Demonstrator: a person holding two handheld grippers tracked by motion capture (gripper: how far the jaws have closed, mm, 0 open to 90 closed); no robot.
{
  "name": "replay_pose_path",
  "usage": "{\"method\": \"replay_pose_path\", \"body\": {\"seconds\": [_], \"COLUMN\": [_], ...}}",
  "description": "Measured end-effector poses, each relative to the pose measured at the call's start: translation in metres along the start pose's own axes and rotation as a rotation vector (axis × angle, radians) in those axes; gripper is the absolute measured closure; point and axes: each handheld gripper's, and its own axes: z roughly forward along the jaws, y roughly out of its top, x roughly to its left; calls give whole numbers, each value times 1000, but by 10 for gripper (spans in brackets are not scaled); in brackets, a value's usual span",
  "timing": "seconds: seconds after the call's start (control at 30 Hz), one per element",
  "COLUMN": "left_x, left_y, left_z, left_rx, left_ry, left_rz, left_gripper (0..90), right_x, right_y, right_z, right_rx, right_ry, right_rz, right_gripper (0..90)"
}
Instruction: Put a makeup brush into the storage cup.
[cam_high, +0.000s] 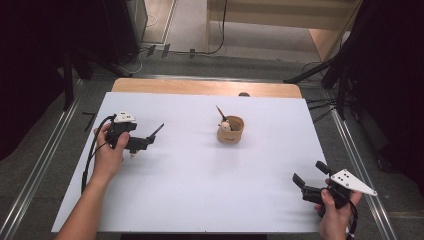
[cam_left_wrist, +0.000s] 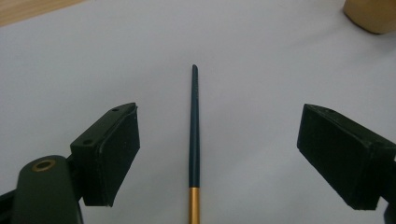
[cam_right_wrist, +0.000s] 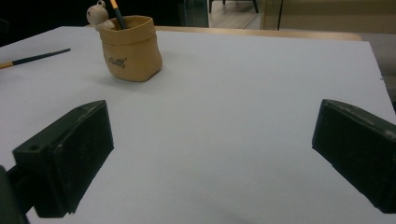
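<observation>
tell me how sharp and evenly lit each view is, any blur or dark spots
High view: white table evenly lit, surroundings nearly black, slightly soft overall. Left gripper view: pen fairly sharp, the near pads a little soft. Right gripper view: pen holder clear with a faint shadow beside it, near pads blurred and dark.
</observation>
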Motion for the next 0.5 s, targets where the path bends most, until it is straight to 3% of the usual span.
{"method": "replay_pose_path", "body": {"seconds": [0.17,0.27,0.5], "left_x": [-4,-8,-8], "left_y": [4,6,7], "left_z": [3,3,7], "left_rx": [53,75,123], "left_ry": [5,3,59], "left_rz": [-9,21,17], "left_gripper": [167,156,365], "right_x": [0,2,3], "right_y": [-1,0,-1], "right_z": [1,1,2], "right_rx": [8,11,17], "right_ry": [-1,2,5], "right_rz": [-7,-11,-14], "right_gripper": [0,0,0]}}
